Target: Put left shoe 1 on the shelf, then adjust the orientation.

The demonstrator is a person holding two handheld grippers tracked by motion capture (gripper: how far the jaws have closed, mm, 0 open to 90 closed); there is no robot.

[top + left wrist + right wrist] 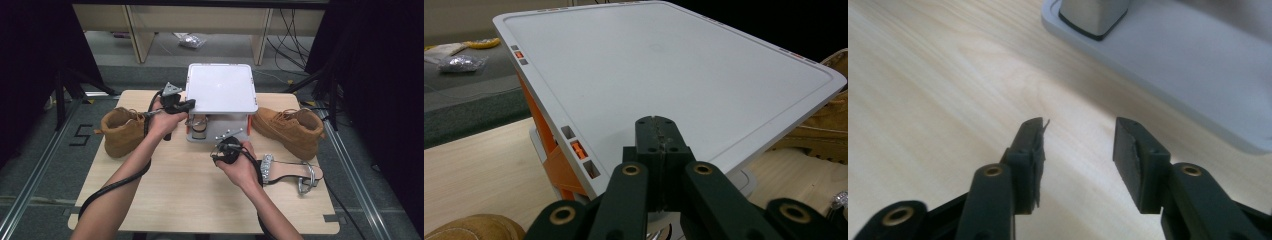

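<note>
The table (200, 200) is bright under light from above, and the room's sides are very dark. The right gripper view looks blurry, maybe from moving. The white tray (664, 65) shines softly.

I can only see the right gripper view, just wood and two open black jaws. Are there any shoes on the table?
Observer: Yes, a sparkly sandal lies flat on the table's right side.
Operator: Any more shoes?
Observer: A brown boot stands left of the white-topped rack and a second boot right of it.
Operator: What's the other gripper doing?
Observer: The left gripper is shut, with its tip over the rack's top near the left front corner.
</note>
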